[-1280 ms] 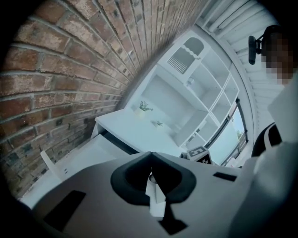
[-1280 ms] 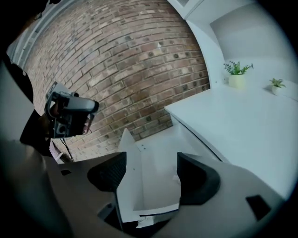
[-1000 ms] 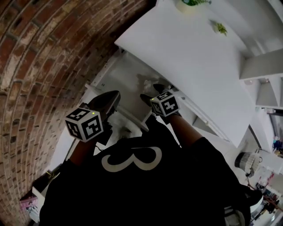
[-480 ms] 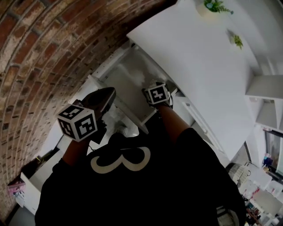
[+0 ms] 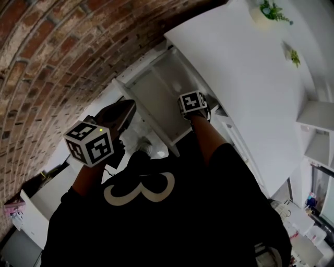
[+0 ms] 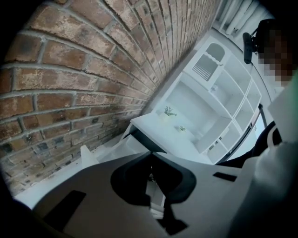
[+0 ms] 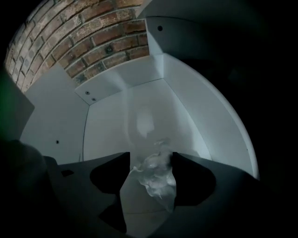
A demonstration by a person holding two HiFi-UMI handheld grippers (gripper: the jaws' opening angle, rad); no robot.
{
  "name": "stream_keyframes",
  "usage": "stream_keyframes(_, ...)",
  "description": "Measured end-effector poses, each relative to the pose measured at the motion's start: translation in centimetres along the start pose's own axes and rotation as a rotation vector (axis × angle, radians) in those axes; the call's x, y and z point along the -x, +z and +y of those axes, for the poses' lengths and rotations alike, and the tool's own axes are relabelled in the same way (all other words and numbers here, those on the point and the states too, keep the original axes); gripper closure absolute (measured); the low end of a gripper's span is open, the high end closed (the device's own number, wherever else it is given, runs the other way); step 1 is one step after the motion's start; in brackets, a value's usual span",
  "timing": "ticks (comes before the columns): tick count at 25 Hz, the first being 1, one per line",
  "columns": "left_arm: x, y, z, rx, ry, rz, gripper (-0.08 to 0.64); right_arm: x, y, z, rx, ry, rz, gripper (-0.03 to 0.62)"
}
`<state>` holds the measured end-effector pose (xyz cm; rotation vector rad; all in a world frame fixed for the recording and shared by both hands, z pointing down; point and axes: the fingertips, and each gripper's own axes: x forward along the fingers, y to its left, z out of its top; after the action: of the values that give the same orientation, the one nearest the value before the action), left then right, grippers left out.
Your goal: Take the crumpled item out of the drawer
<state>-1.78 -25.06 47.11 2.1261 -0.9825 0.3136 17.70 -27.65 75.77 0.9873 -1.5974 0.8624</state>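
The white drawer point(image 5: 148, 119) stands pulled open under the white cabinet top. My right gripper point(image 5: 189, 99) reaches down into it, its marker cube uppermost in the head view. In the right gripper view a crumpled, clear-whitish item point(image 7: 156, 175) lies on the drawer floor point(image 7: 109, 123) between the jaws of my right gripper point(image 7: 151, 160). The jaws are closing around it; the item touches the right finger point(image 7: 186, 172), and a sliver of gap shows at the left one. My left gripper point(image 5: 124, 110) hangs outside the drawer to the left, shut and empty point(image 6: 150, 155).
A brick wall point(image 5: 62, 62) runs along the left behind the drawer. The white cabinet top point(image 5: 245, 88) overhangs the drawer's right side and carries two small potted plants point(image 5: 274, 11). White shelving point(image 6: 223, 93) stands further off. The drawer walls point(image 7: 56, 116) close in round the right gripper.
My right gripper has moved deeper into the drawer and down over the crumpled item. The left gripper has stayed roughly where it was, beside the drawer.
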Motion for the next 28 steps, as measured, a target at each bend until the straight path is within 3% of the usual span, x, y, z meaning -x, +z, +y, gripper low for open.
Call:
stream_keyframes(8,0.8,-0.7,0.7,0.013,0.034,0.004,0.557,-2.1,0.2,0.2,0.040,0.011,0.020,0.378)
stream_keyframes(13,1.2,-1.1,1.2,0.026,0.041,0.004,0.557,-0.8,0.3,-1.4,0.055,-0.047,0.042,0.430)
stream_keyframes(22,1.5,-0.8,1.1,0.027,0.027,-0.003,0.557,1.1,0.4,-1.6,0.009,-0.055,0.013,0.469)
stream_keyframes(28,1.6,-0.8,0.5,0.025,-0.004,-0.006,0.557,3.7,1.4,-0.2,0.022,-0.026,-0.073,0.469)
